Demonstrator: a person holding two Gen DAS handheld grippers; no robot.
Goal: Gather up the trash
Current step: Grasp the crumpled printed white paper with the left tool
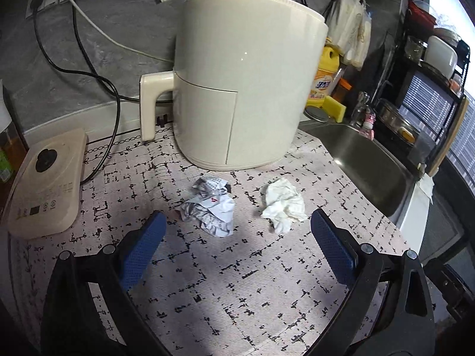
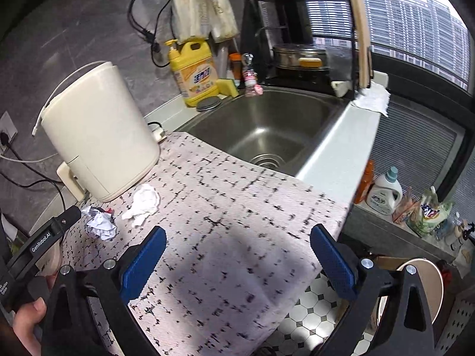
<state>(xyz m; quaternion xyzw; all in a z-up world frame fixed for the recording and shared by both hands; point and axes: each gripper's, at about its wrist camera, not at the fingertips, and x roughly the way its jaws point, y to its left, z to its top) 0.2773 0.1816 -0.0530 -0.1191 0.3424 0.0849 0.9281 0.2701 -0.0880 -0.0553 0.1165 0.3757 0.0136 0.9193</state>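
Note:
A crumpled printed paper [image 1: 212,207] and a crumpled white tissue [image 1: 283,204] lie side by side on the patterned counter mat [image 1: 225,281], in front of a cream air fryer [image 1: 243,83]. My left gripper [image 1: 237,231] is open and empty, just short of the two pieces, its blue pads wide apart. In the right wrist view the paper [image 2: 99,222] and tissue [image 2: 144,203] sit at the left. My right gripper [image 2: 237,246] is open and empty above the mat, to the right of the trash. The left gripper's body [image 2: 38,246] shows at the left edge.
A steel sink [image 2: 267,130] lies beyond the mat to the right, with a yellow detergent bottle [image 2: 196,71] and dish rack [image 2: 308,38] behind. A cream appliance base [image 1: 44,184] and black cables [image 1: 98,95] sit left. A round bin [image 2: 427,284] stands on the tiled floor.

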